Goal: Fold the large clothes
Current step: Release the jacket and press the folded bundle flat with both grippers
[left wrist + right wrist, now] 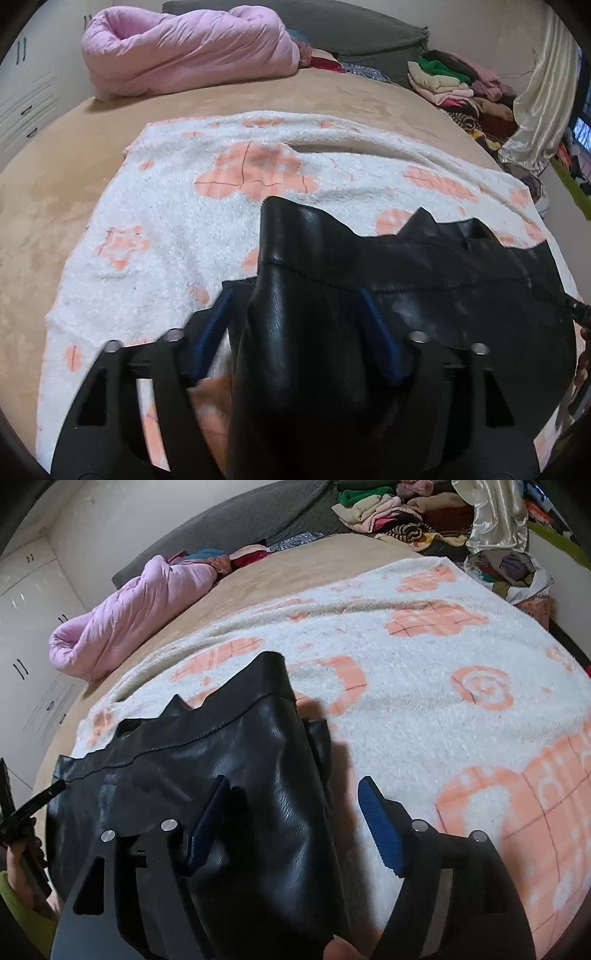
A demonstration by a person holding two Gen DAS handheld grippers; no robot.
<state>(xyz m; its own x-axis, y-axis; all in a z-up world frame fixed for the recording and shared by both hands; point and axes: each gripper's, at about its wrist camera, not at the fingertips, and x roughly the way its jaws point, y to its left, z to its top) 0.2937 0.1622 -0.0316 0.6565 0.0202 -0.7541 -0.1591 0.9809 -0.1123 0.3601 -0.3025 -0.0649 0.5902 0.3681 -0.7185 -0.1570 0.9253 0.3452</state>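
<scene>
A black leather-look garment [332, 280] lies on a white blanket with orange flowers [177, 206] spread on the bed. My left gripper [295, 314] is wide open, its blue pads on either side of a raised fold of the garment. In the right wrist view the garment [229, 775] lies at lower left. My right gripper [291, 801] is open over the garment's right edge; its left pad [207, 823] lies over the leather and its right pad [376, 827] over the blanket [424, 709]. The other gripper's tip [33, 805] shows at far left.
A rolled pink quilt [184, 55] lies at the far left of the tan bed [55, 206]. Piles of mixed clothes [458, 85] sit at the far right by a satin curtain [535, 107]. White cabinets [33, 638] stand to the left.
</scene>
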